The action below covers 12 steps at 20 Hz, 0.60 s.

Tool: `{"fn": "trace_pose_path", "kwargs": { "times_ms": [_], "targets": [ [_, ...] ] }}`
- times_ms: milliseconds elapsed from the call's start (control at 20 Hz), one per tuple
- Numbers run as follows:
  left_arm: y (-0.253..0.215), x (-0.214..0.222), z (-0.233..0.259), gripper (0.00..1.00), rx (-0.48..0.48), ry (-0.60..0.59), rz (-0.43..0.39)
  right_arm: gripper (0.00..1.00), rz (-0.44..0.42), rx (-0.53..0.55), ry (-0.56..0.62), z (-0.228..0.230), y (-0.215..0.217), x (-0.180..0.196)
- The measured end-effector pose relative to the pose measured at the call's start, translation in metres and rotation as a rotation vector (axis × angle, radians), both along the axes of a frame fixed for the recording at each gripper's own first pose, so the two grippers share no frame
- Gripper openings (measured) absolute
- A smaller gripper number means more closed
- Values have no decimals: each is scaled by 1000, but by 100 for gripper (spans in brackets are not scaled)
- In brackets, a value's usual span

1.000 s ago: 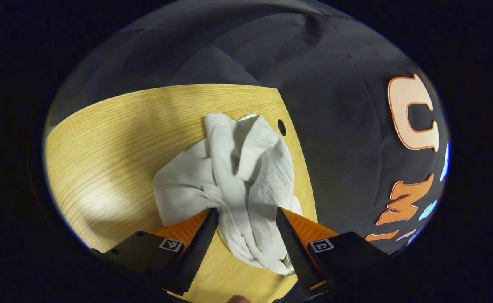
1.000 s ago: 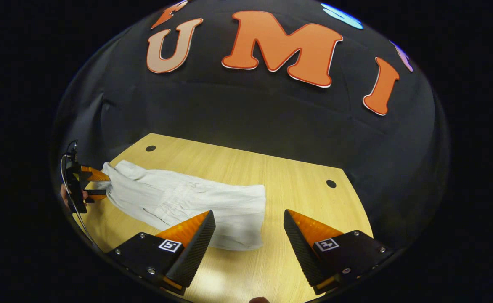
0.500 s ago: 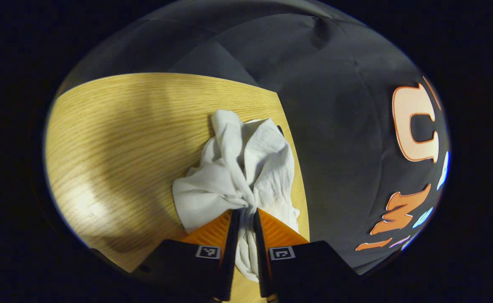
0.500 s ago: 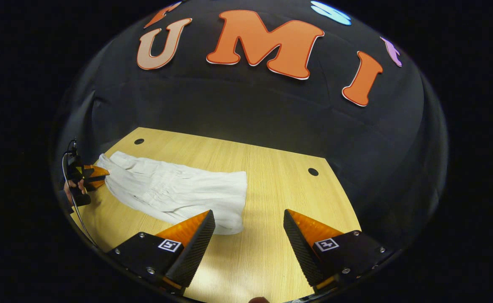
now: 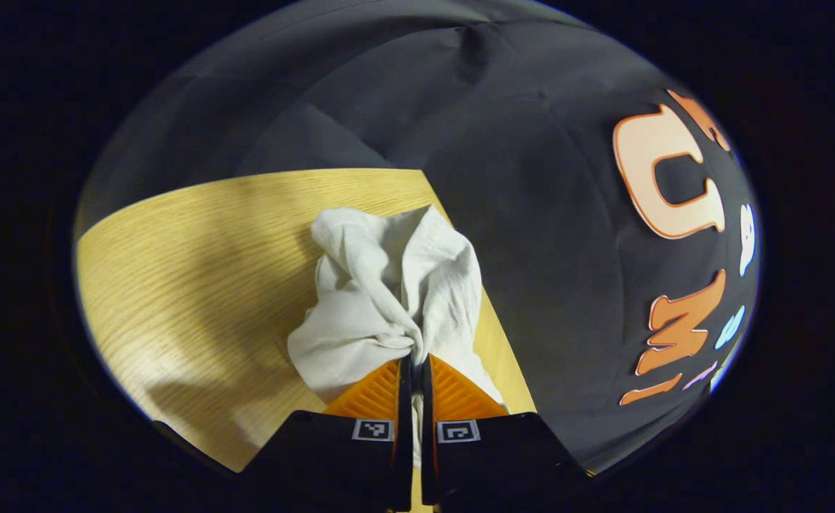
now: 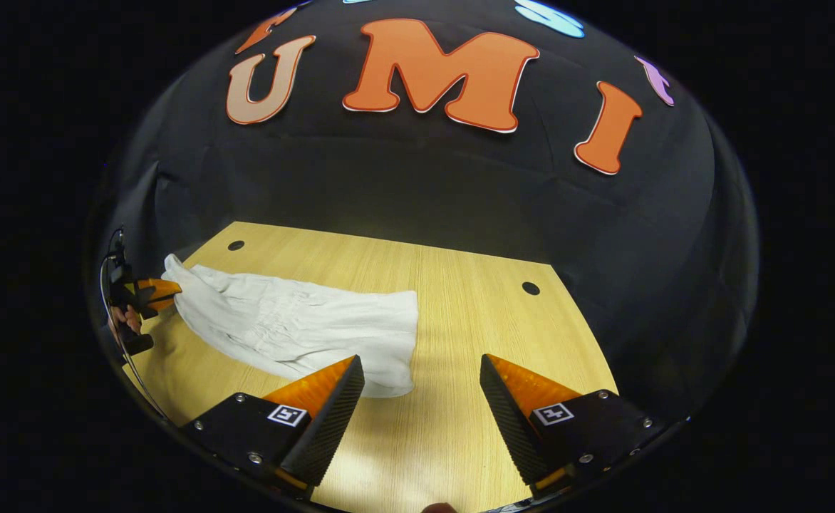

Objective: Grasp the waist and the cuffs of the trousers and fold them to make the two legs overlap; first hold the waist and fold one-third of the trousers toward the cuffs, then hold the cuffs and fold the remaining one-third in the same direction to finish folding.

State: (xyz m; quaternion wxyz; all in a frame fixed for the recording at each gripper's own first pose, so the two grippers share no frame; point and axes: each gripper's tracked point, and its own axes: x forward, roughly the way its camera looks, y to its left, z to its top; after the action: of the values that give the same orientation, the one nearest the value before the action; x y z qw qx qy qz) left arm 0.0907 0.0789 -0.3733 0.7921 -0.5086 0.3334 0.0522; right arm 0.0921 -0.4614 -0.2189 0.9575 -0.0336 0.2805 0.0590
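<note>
The white trousers (image 6: 296, 331) lie stretched out on the wooden counter (image 6: 474, 335). One end is by the left tongs (image 5: 412, 367), and the other end lies flat near the right tongs (image 6: 421, 374).

The left tongs are squeezed tight on a bunch of cloth at their end of the trousers. The cloth puckers up in soft folds right at the tips. I cannot tell if this end is the waist or the cuffs.

The right tongs are wide apart and hold nothing. They hang just over the counter, beside the flat end of the trousers.

The trousers look thin, soft and light. They will flop and wrinkle when lifted, and they may slide on the smooth counter. It seems best for the right tongs to pinch the flat end at its edge, so both ends lift together and the legs stay even.
</note>
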Motion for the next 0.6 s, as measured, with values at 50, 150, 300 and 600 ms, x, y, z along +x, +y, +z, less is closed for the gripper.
{"fn": "trace_pose_path", "kwargs": {
  "times_ms": [50,150,300,600],
  "targets": [
    [-1,-1,12,8,13,-13,-6,99,3,6,-3,1,1,0],
    [-6,0,37,8,34,-38,-22,99,9,26,-10,4,3,2],
    [-18,6,74,6,103,-74,-66,99,20,54,-30,9,-2,17],
    [-68,29,151,8,285,-157,-171,99,20,77,-95,24,-36,35]
  ]
}}
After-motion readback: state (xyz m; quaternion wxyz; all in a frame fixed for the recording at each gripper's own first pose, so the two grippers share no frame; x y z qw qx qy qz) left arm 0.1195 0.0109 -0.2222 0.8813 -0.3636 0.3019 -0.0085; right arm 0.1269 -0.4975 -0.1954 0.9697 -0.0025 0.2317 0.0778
